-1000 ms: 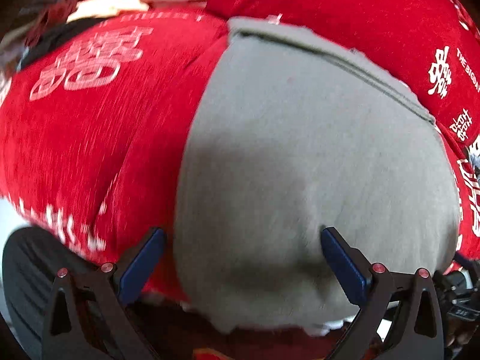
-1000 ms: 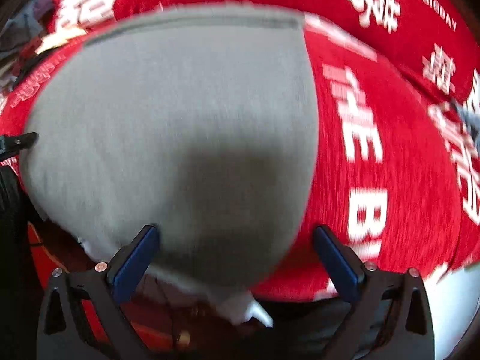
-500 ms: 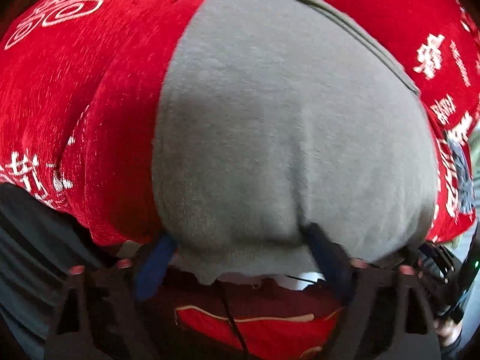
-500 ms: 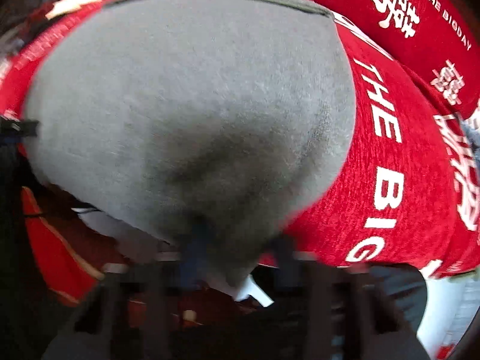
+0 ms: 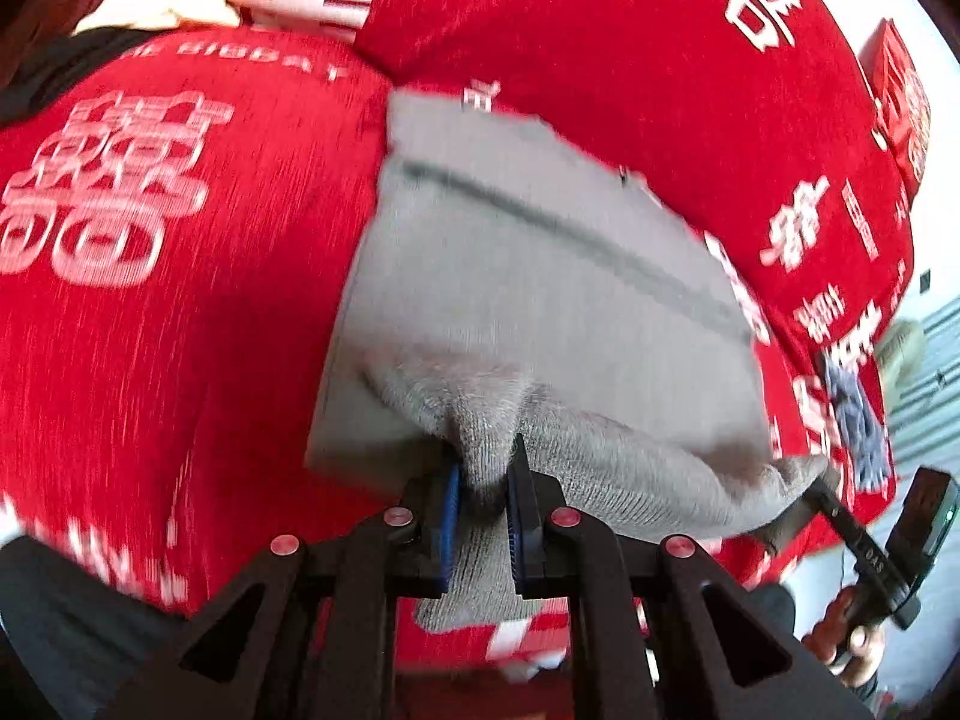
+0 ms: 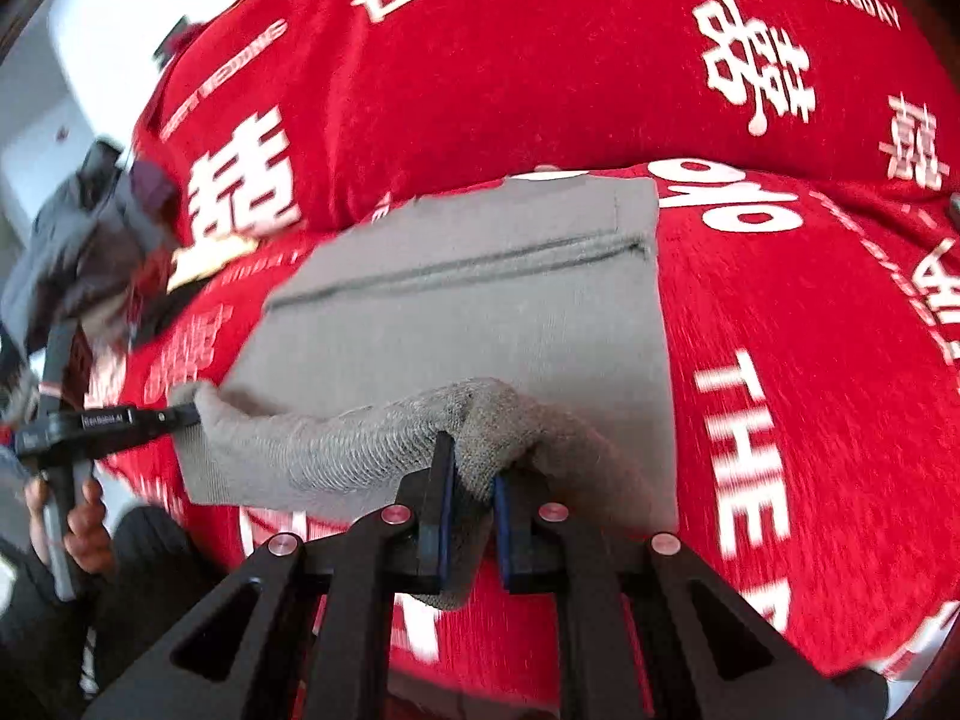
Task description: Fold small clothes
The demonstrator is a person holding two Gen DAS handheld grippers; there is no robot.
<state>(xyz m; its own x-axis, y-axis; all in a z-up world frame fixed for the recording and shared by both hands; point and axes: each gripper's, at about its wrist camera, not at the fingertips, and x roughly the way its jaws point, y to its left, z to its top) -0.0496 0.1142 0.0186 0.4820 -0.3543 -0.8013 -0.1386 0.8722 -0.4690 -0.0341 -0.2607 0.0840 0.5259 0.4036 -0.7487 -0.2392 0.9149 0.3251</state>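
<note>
Jaws of both the left gripper [image 5: 483,495] and right gripper [image 6: 474,501] clamped tight on the near hem of the grey garment [image 5: 540,276], lifted off the red cover [image 5: 180,330], so fold only just started, far half flat, nothing laid over yet.

surface: red cloth [image 5: 180,360] with white characters and lettering, "THE BIGDAY" legible | far left, right wrist view: dark grey bundle [image 6: 78,240], blurred | far right, left wrist view: blue-grey patch [image 5: 855,426], unclear
</note>
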